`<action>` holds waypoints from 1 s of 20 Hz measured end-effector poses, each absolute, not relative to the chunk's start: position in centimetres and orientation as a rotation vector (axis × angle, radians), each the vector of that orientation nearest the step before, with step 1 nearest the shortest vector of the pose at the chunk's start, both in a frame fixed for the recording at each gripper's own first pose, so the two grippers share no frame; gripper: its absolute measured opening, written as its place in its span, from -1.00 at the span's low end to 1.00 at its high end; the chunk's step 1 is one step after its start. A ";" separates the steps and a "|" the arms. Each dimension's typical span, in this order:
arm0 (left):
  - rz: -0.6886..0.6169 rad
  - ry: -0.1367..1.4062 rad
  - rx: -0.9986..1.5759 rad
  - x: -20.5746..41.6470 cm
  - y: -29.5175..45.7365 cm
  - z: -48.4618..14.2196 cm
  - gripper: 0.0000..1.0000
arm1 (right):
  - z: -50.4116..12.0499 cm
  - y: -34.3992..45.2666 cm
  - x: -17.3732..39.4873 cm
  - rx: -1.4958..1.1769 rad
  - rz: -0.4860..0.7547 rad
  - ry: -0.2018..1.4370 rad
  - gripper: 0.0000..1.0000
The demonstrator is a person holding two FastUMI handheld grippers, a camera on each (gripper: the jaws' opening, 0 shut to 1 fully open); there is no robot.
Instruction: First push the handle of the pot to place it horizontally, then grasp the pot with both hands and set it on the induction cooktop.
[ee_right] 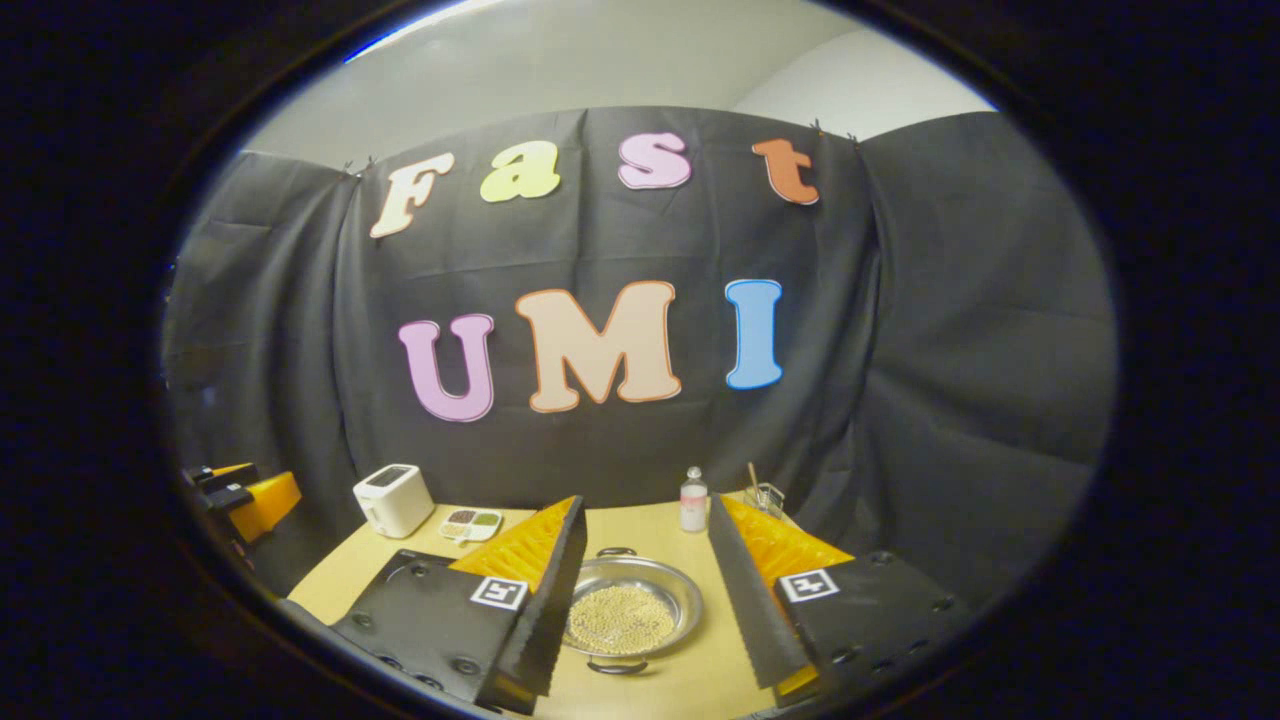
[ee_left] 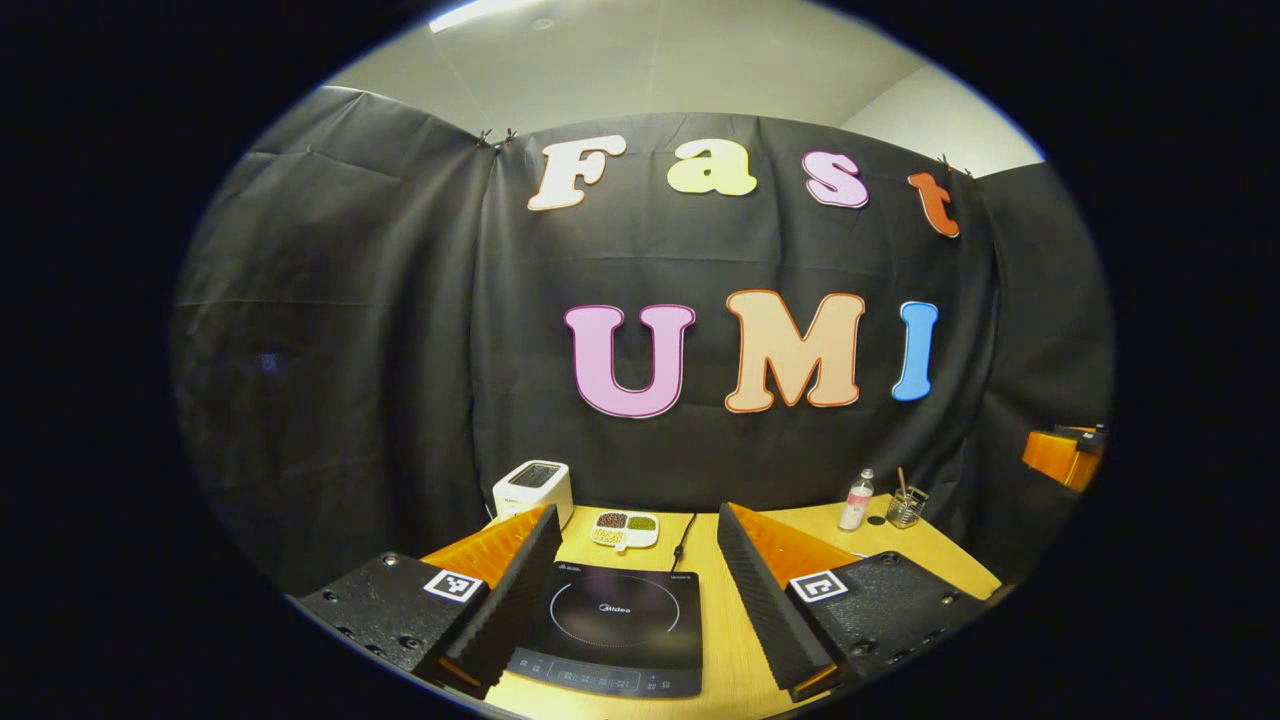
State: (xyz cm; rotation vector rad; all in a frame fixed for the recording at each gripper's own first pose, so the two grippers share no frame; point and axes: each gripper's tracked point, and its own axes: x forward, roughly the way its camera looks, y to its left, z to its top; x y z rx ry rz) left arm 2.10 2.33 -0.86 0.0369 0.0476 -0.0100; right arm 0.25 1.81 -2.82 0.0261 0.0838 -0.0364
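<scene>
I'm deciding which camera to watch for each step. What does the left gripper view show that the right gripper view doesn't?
Left gripper view: the induction cooktop, framed between the open left gripper.

Right gripper view: the pot of small pale beads, between the open right gripper.

Both: toaster, sectioned dish, bottle, glass cup, wooden table.

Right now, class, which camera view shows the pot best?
The right gripper view: the pot lies between that open gripper's fingers, with small pale beads inside and both handles visible. The left gripper view faces the cooktop instead.
</scene>
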 end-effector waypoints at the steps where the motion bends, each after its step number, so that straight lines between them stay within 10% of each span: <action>1: -0.011 0.049 0.037 2.2 2.4 -0.8 0.92 | -3.4 2.0 0.4 0.027 -0.036 0.097 0.29; 7: -0.021 0.053 0.056 2.8 3.0 -1.1 0.92 | -6.1 3.0 0.8 0.009 -0.050 0.146 -0.96; 20: -0.045 0.116 0.038 4.6 5.1 -4.2 0.89 | -16.0 8.3 1.5 0.031 0.020 0.344 -0.87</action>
